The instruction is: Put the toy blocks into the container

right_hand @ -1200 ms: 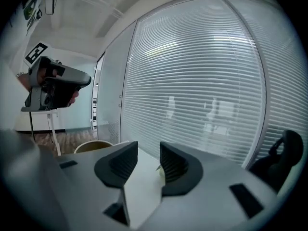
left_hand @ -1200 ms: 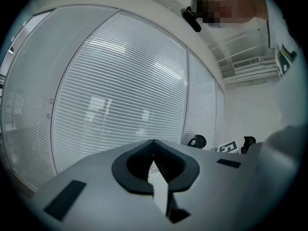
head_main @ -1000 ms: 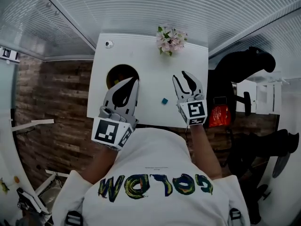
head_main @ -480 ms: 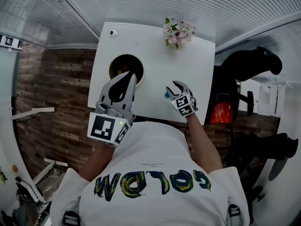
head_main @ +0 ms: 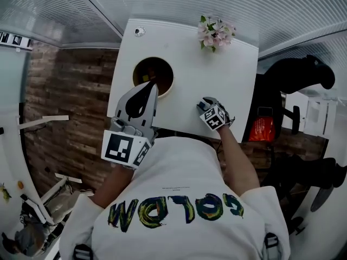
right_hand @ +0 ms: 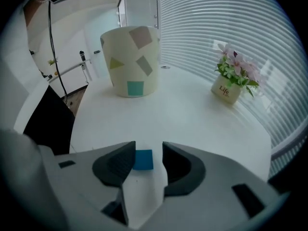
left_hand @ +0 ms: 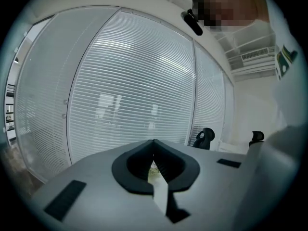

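Observation:
A small blue block (right_hand: 143,159) lies flat on the white table (right_hand: 192,114). My right gripper (right_hand: 148,150) tilts steeply down over it, one jaw on each side. Its jaws have just been opening and stand open, with a gap showing at the right jaw. In the head view the right gripper (head_main: 206,104) hides the block. The container (right_hand: 131,61) is a cream cup with coloured patches, standing at the table's far left. In the head view my left gripper (head_main: 153,85) hovers at the container's (head_main: 162,64) near rim. The left gripper (left_hand: 154,142) is shut with nothing in it.
A small flower pot (right_hand: 234,78) stands at the table's far right; its flowers (head_main: 215,32) are near the back edge. A small round object (head_main: 140,31) sits at the back left corner. A black chair (head_main: 293,77) and a red item (head_main: 264,129) are beside the table.
My right gripper has dropped towards the table and tipped downwards, coming over the blue block. The left gripper has stayed close to the container's rim.

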